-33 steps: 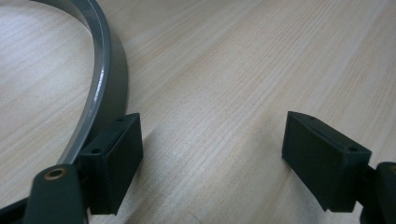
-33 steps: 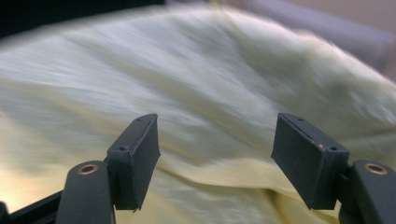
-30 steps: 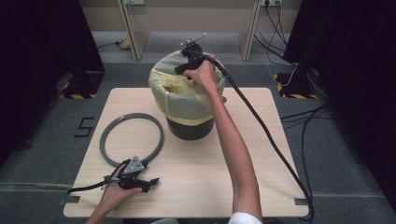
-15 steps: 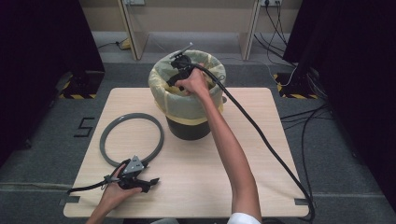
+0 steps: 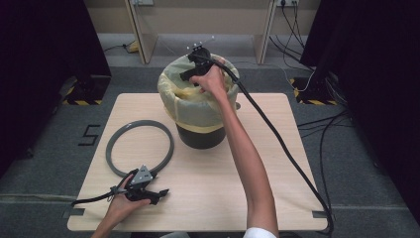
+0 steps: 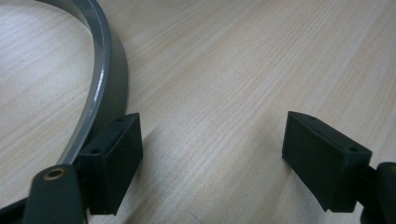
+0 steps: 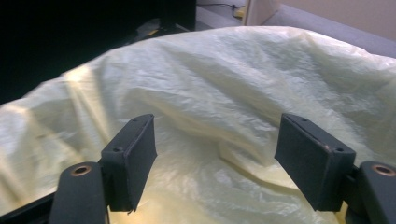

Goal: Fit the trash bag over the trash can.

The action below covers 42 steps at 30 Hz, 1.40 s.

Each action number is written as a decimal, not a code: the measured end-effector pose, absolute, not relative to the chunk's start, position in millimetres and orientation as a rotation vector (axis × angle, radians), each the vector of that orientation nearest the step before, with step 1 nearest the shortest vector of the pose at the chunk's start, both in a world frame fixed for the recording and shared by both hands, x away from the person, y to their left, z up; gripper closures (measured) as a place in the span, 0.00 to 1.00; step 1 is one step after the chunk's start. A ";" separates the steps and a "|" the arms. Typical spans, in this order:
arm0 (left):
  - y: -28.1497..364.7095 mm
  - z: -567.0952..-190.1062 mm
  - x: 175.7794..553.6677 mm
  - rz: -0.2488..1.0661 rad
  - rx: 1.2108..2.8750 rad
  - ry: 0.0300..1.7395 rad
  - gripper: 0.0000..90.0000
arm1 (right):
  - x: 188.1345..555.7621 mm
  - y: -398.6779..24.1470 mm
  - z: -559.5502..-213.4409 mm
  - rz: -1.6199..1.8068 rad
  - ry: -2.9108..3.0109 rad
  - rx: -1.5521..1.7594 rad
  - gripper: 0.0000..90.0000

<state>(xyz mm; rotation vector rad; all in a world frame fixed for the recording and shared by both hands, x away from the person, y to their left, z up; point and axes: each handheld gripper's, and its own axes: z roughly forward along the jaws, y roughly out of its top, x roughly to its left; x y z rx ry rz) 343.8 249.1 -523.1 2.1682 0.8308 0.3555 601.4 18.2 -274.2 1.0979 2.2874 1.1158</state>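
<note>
A dark bin (image 5: 200, 136) lined with a pale yellow bag (image 5: 208, 111) stands at the back middle of the table. My right gripper (image 5: 190, 74) hovers over the bin's mouth at its far rim. In the right gripper view it (image 7: 217, 135) is open, with the crumpled bag (image 7: 233, 93) beyond the jaws and nothing between them; they have just opened a little further. A grey ring (image 5: 170, 144) lies flat at the table's front left. My left gripper (image 5: 159, 194) rests on the table beside the ring, open (image 6: 212, 140), and the ring (image 6: 105, 70) curves past its left jaw.
The light wooden table (image 5: 277, 163) has bare room to the right of the bin and in front of it. The right gripper's thick cable (image 5: 277, 139) trails across the table's right side. Dark curtains and floor cables flank the table.
The right gripper dipped toward the bin's mouth and then came back slightly toward the far rim. The left gripper has stayed put.
</note>
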 end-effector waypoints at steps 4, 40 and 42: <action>249.1 -523.1 343.8 0.356 2.168 0.830 0.22 | 612.0 18.4 -285.4 1.061 2.294 1.142 0.32; 248.4 -523.4 344.4 0.345 2.171 0.823 0.19 | 515.7 -170.8 -268.1 1.262 2.001 1.143 0.28; 248.4 -523.4 344.4 0.344 2.172 0.822 0.19 | 509.0 -179.9 -279.6 1.262 1.999 1.151 0.27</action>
